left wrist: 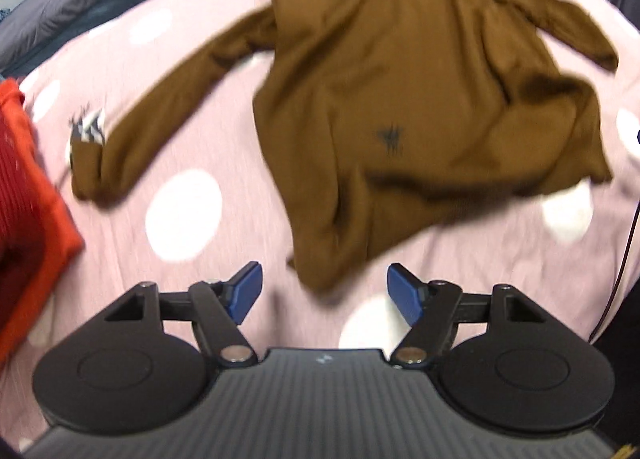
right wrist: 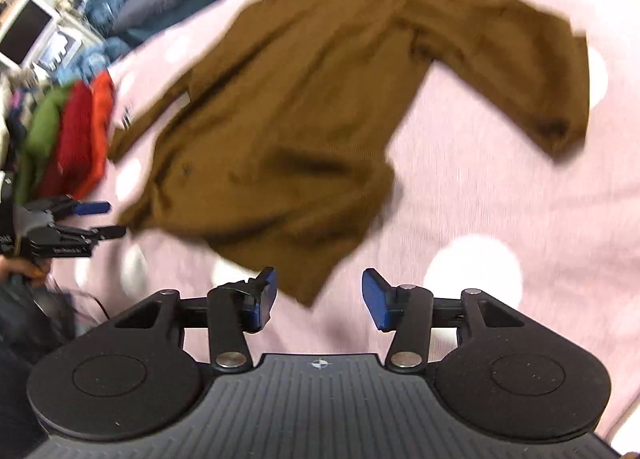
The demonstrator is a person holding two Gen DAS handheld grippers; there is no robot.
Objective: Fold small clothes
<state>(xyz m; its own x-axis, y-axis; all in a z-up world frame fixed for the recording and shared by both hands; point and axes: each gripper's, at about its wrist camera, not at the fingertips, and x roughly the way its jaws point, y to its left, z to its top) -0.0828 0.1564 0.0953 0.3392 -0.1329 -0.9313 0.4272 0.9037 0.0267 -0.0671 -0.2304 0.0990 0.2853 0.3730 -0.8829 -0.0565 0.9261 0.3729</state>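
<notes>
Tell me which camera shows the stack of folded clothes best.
The right wrist view: the stack shows orange, red and green layers beside the brown sweater. The left wrist view catches only an orange piece, cut off by the frame edge.

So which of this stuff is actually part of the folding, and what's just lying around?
Part of the job:
- brown long-sleeved top, spread out unfolded
- left tool and right tool, both open, holding nothing

Just lying about:
- pink spotted bedcover underneath
- red, orange and green clothes piled at the side
- monitor

sweater [left wrist: 400, 99] on bedspread [left wrist: 192, 219] | clothes pile [left wrist: 24, 199] left of sweater | both sleeves spread sideways
</notes>
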